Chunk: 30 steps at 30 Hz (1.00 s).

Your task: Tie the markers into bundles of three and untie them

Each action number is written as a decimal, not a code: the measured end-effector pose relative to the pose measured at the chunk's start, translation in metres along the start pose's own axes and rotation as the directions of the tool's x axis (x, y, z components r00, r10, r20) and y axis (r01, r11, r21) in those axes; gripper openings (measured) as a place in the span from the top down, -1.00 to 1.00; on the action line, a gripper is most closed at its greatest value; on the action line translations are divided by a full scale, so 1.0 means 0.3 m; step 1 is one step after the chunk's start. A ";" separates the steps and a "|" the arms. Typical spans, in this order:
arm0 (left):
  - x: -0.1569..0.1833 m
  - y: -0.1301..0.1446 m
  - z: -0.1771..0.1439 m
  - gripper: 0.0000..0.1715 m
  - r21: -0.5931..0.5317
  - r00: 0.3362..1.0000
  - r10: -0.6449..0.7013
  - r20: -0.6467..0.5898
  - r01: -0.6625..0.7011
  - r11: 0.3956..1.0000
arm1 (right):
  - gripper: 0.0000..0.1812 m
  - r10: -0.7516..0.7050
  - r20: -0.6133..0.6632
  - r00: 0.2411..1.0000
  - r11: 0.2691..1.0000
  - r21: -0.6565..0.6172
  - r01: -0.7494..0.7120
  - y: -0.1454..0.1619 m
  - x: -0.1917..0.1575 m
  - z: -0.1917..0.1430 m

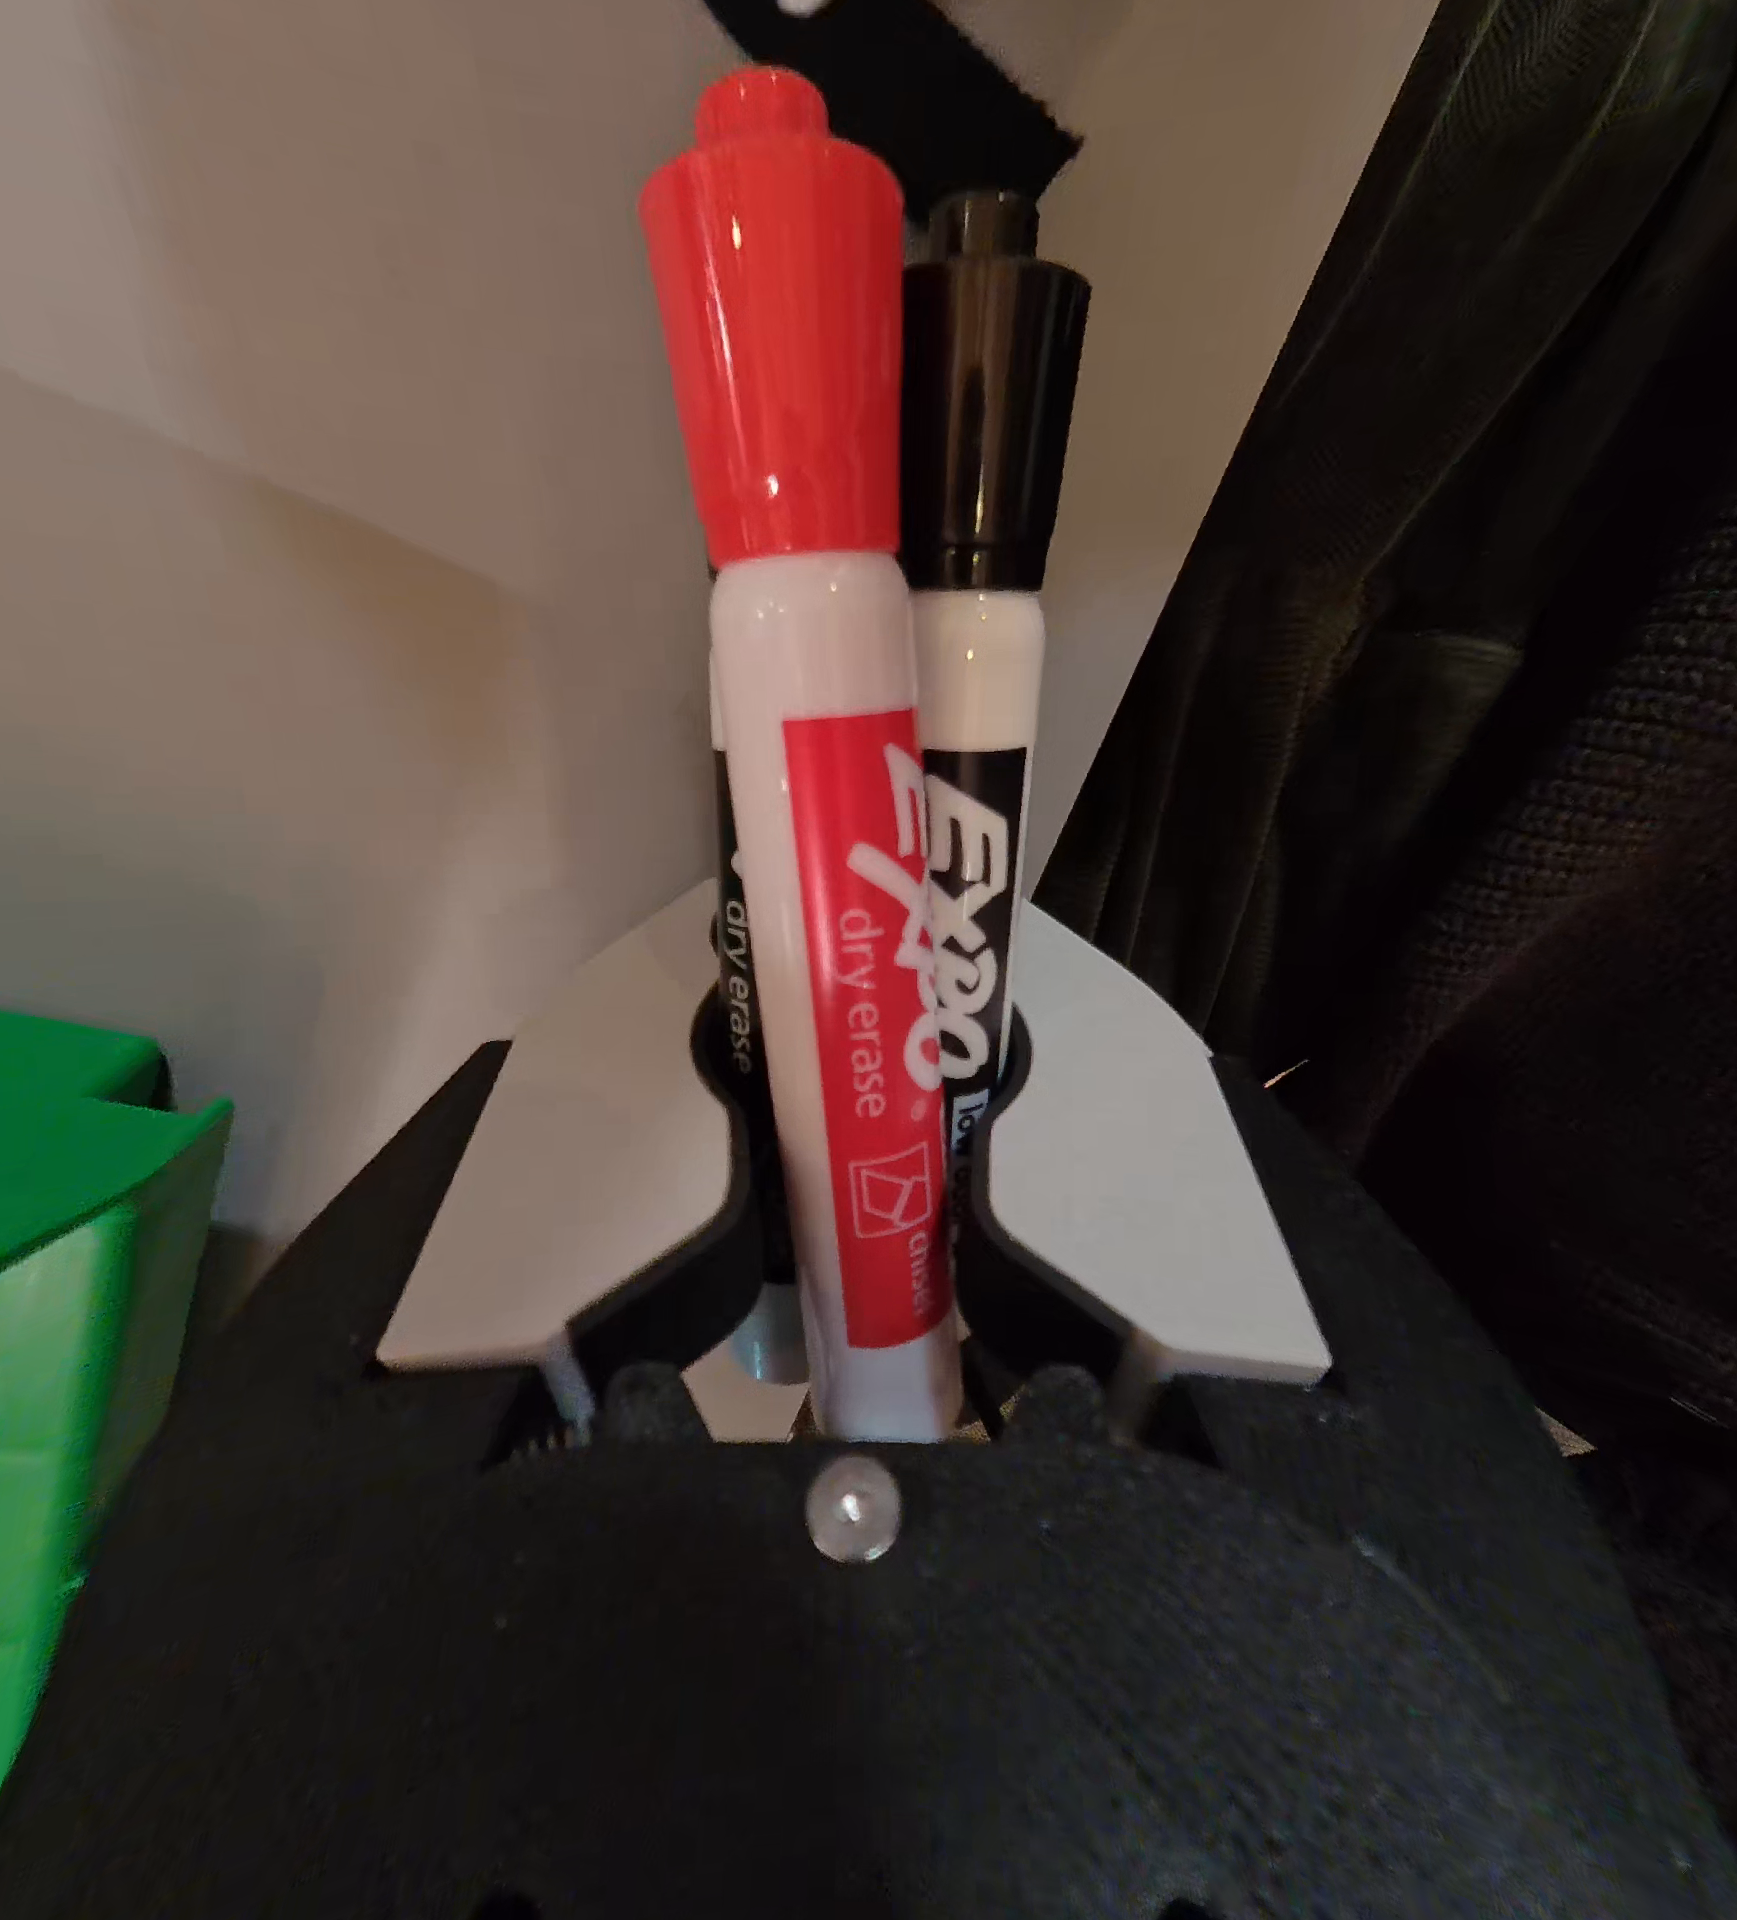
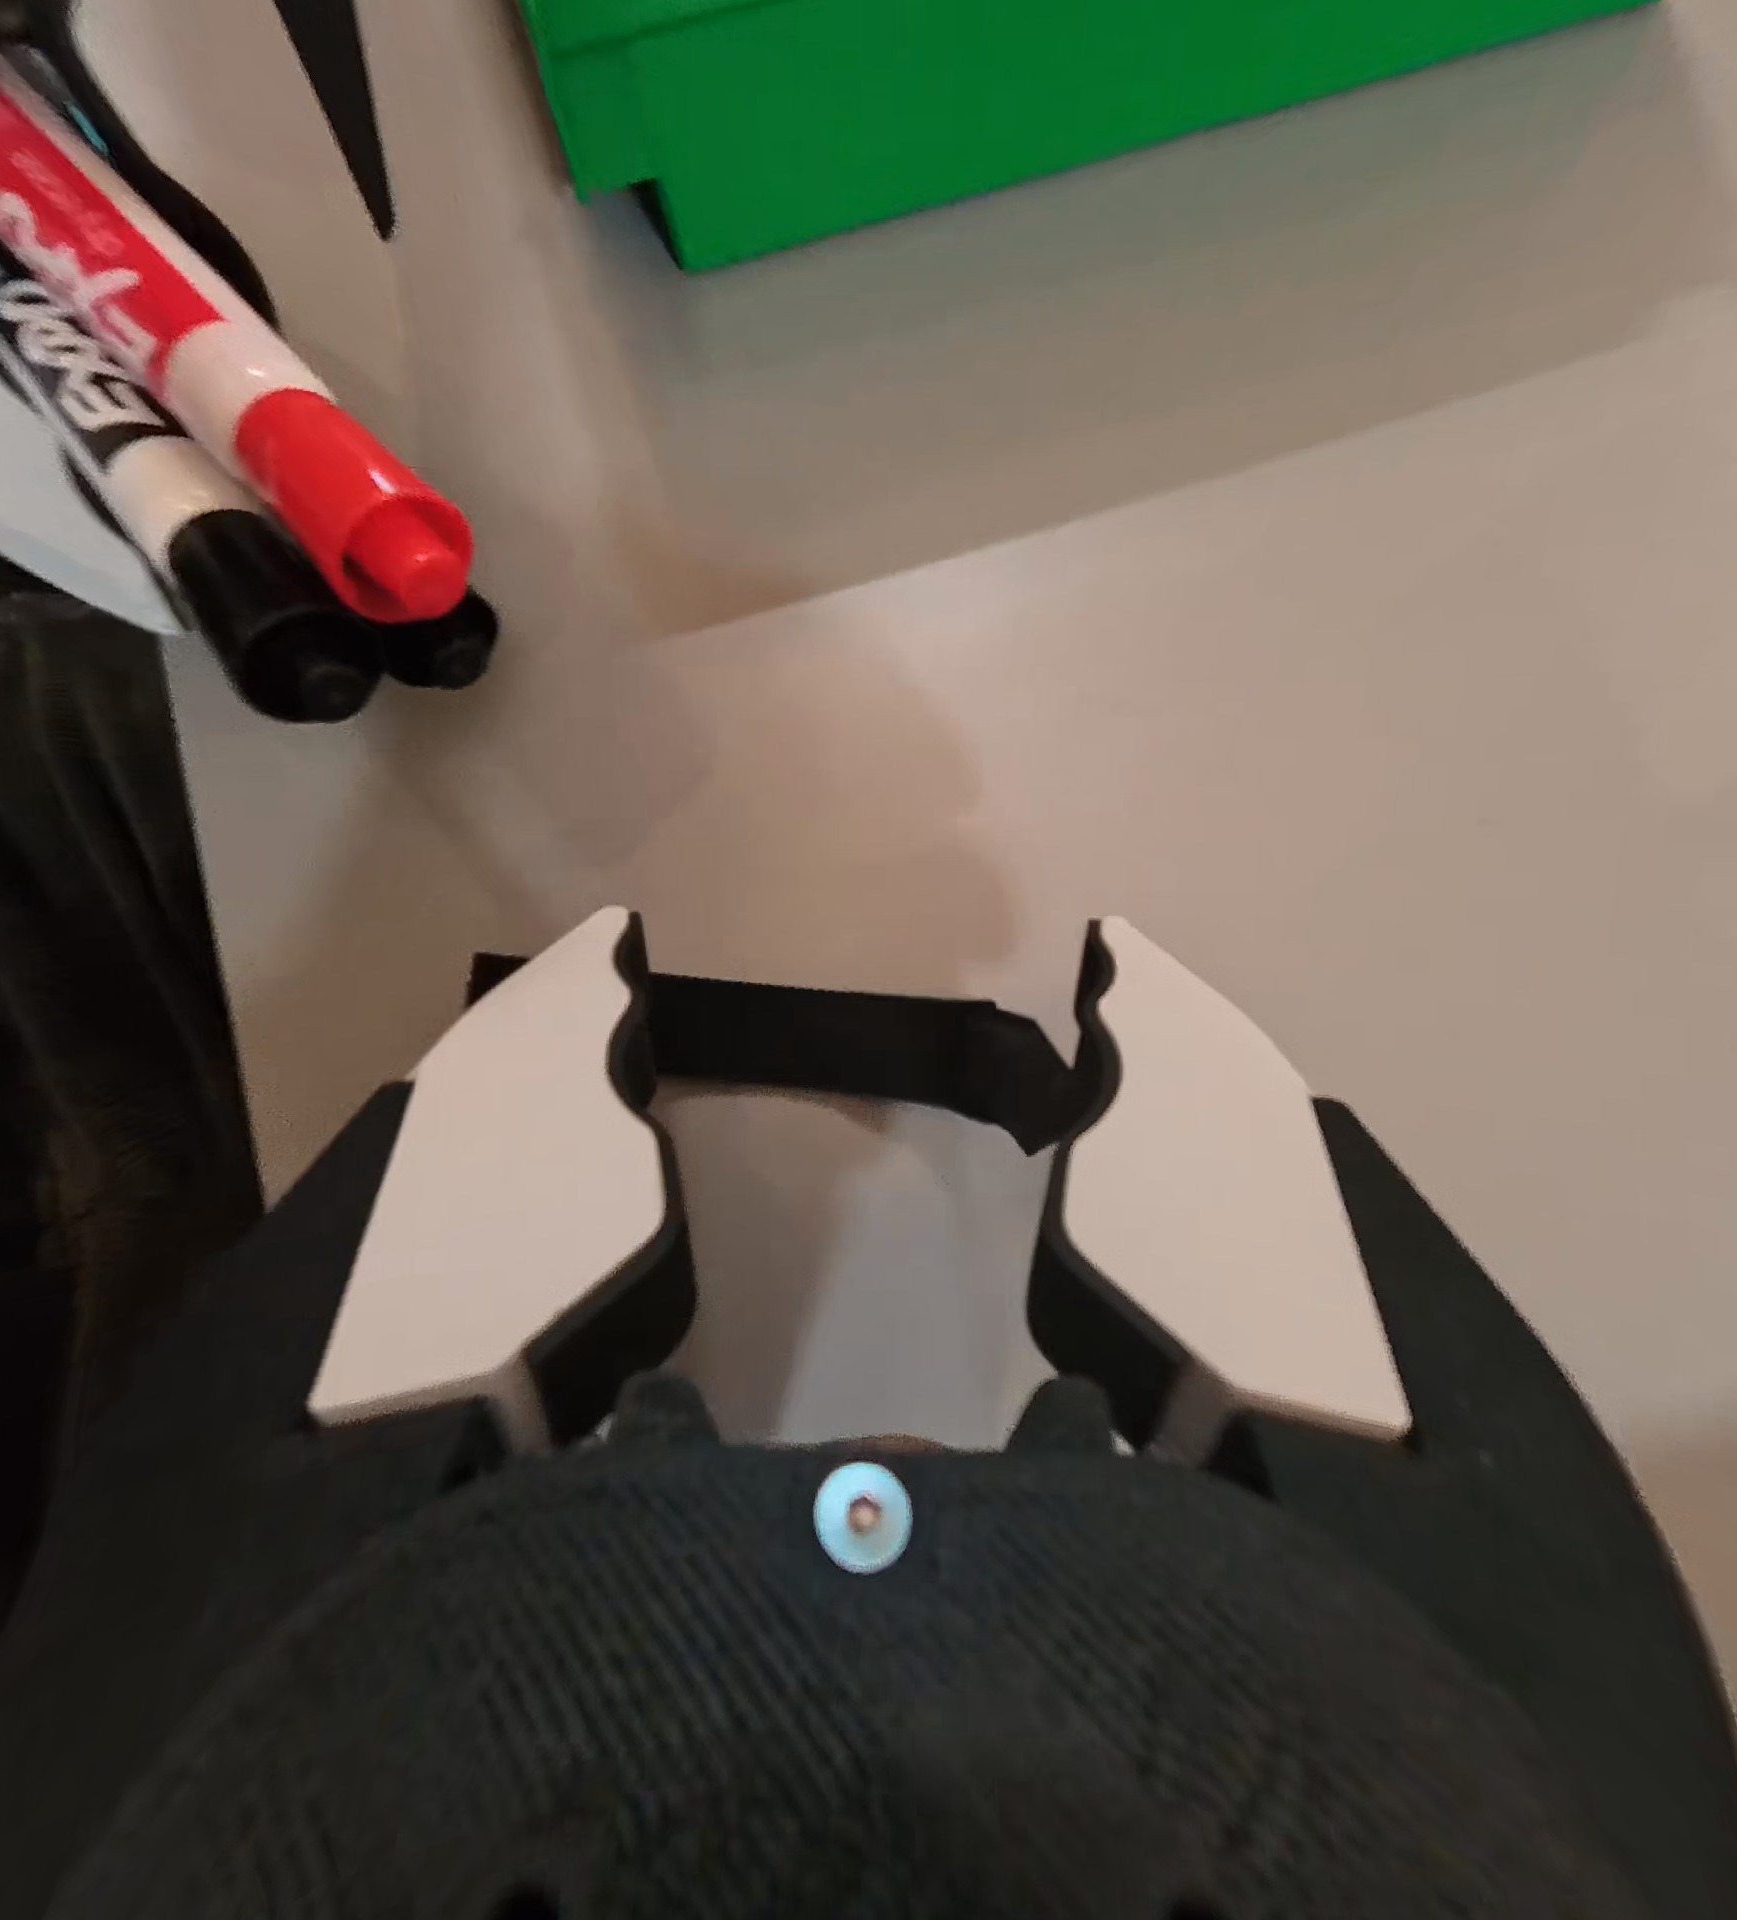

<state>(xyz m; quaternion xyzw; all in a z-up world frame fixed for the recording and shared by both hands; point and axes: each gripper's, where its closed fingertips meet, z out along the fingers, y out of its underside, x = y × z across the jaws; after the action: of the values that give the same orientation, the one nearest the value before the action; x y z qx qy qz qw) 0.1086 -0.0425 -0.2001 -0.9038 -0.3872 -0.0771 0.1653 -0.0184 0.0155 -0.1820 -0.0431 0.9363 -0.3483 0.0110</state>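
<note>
My left gripper [image 1: 859, 997] is shut on a bundle of three dry-erase markers that point forward along the fingers. A red-capped marker [image 1: 791, 364] is in front, a black-capped marker [image 1: 999, 416] is to its right, and a third marker [image 1: 734, 935] is mostly hidden behind on the left. The bundle also shows at the upper left of the right wrist view: the red marker [image 2: 303, 436] above two black caps [image 2: 272, 623]. My right gripper [image 2: 864, 956] is open and empty, just above a black strap [image 2: 822, 1039] that lies on the table across the gap between its fingertips.
A green plastic bin [image 1: 43, 1299] stands at the left, also at the top of the right wrist view [image 2: 1051, 104]. The table [image 2: 1259, 675] is pale beige. Dark fabric [image 1: 1518, 727] fills the right side, and the left edge of the right wrist view [image 2: 33, 935]. A black strap end [image 1: 905, 83] lies beyond the markers.
</note>
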 end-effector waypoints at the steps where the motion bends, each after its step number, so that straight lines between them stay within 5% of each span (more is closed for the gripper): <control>1: 0.000 -0.001 -0.001 0.49 0.002 1.000 0.000 0.001 0.000 1.000 | 0.12 -0.010 -0.019 1.000 1.000 -0.010 0.010 -0.002 0.004 0.007; 6: -0.001 0.001 -0.002 0.49 0.005 1.000 -0.003 -0.004 0.003 1.000 | 0.21 -0.045 -0.142 0.989 0.998 0.030 0.050 -0.052 0.052 -0.016; 11: 0.000 0.005 0.007 0.49 -0.005 1.000 -0.004 -0.008 0.004 1.000 | 0.43 0.080 -0.194 0.978 0.981 0.188 -0.042 -0.147 0.135 -0.040; 17: 0.006 -0.001 0.006 0.49 0.007 1.000 0.001 -0.015 -0.001 1.000 | 0.35 0.150 -0.228 0.962 0.958 0.276 -0.084 -0.089 0.173 -0.182; 22: -0.002 0.010 0.016 0.49 0.001 1.000 -0.011 -0.019 0.011 1.000 | 0.34 0.288 -0.051 0.956 0.904 0.345 -0.254 0.017 0.176 -0.226; 30: 0.001 0.008 0.019 0.49 -0.008 1.000 -0.009 -0.016 0.009 1.000 | 0.44 0.308 0.076 0.948 0.937 0.150 -0.316 0.103 0.070 -0.033</control>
<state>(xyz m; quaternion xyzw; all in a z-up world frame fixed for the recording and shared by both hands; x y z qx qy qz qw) 0.1106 -0.0418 -0.2059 -0.9021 -0.3894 -0.0868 0.1646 -0.0422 0.0433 -0.1945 0.0979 0.8997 -0.4150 0.0933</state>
